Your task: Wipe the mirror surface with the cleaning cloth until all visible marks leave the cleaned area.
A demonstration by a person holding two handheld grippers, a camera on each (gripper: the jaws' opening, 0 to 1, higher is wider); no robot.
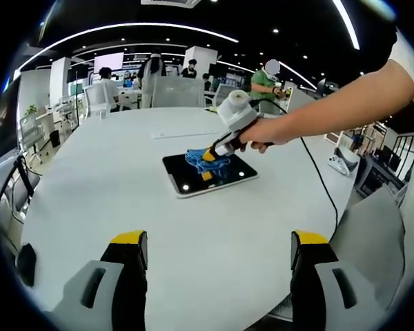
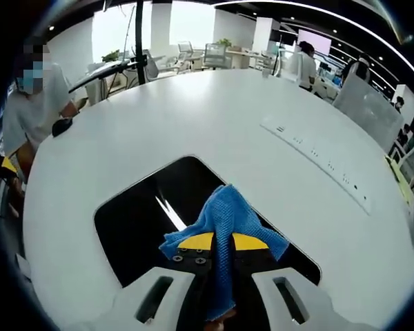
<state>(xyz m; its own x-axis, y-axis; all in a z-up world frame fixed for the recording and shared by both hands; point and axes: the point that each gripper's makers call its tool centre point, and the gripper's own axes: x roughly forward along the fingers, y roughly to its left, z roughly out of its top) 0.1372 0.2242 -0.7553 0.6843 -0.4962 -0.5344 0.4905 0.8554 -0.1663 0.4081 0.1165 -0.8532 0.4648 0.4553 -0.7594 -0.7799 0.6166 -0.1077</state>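
Observation:
A dark rectangular mirror (image 1: 181,174) with a pale rim lies flat on the white table (image 1: 124,193). In the left gripper view my right gripper (image 1: 208,165) is held by a hand over the mirror, pressing a blue cleaning cloth (image 1: 196,158) onto the glass. From the right gripper view the mirror (image 2: 141,214) reflects a ceiling light, and the blue cloth (image 2: 224,221) is pinched between the yellow-tipped jaws of my right gripper (image 2: 222,243). My left gripper (image 1: 217,249) hangs open above the near table edge, well short of the mirror, holding nothing.
A long white strip (image 2: 317,155) lies on the table beyond the mirror. A black cable (image 1: 316,176) trails off the table's right side. A small dark object (image 2: 61,126) rests near the table edge by a seated person (image 2: 31,110). Chairs and people stand at the far end.

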